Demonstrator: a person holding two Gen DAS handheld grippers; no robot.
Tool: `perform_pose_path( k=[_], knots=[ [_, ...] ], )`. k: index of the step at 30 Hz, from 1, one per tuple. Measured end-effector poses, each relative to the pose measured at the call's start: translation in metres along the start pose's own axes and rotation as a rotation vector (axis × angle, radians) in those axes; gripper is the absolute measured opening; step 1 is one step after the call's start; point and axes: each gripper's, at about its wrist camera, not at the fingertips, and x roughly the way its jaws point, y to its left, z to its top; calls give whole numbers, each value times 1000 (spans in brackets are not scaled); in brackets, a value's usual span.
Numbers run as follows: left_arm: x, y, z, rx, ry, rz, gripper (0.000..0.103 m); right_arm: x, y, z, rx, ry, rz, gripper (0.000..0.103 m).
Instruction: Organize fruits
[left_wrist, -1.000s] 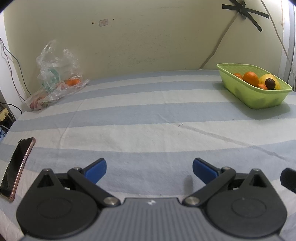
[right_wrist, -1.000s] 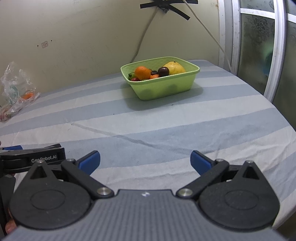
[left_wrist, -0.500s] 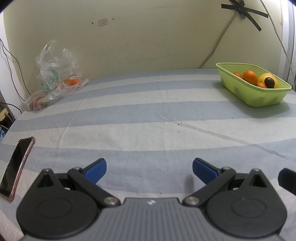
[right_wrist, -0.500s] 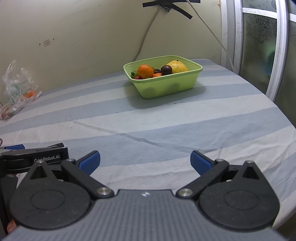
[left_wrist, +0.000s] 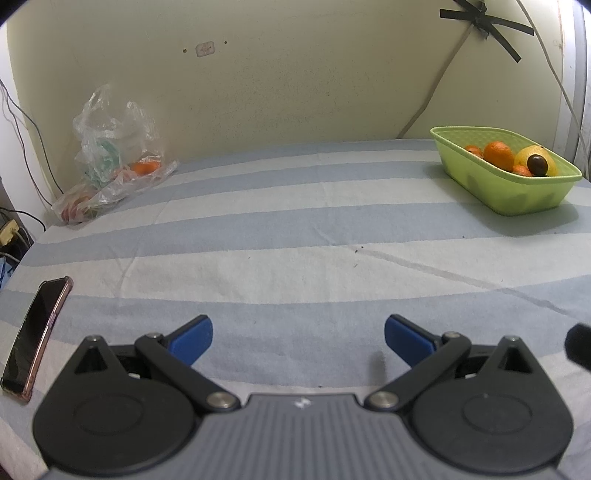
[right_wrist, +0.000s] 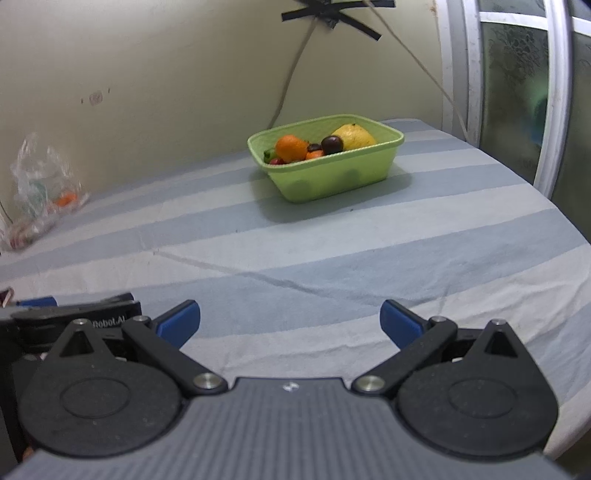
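Right view has crept closer to the green basket (right_wrist: 332, 173); left view barely shifts. Basket sits at 12 o'clock, fruit inside: orange (right_wrist: 291, 147), yellow fruit (right_wrist: 352, 136), dark plum (right_wrist: 331, 144). Round, firm, likely slippery, so grip across the middle. Left gripper (left_wrist: 298, 338) and right gripper (right_wrist: 290, 320) both spread wide, empty. Plastic bag (left_wrist: 110, 155) at 10 o'clock, phone (left_wrist: 37, 334) at 9.

Matt striped cloth (left_wrist: 295, 266), glossy green plastic basket (right_wrist: 332, 177), crinkled clear plastic bag (left_wrist: 110, 147), matt black gripper (right_wrist: 290, 321).
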Motion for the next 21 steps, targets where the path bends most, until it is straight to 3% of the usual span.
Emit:
perform_pose_path(
  k=[7, 21],
  knots=[
    [-7, -3, 1, 18, -25, 13, 103, -12, -9, -2, 25, -90, -16, 103],
    [-13, 3, 1, 19, -46, 10, 103, -32, 0, -4, -45, -226, -23, 103]
  ],
)
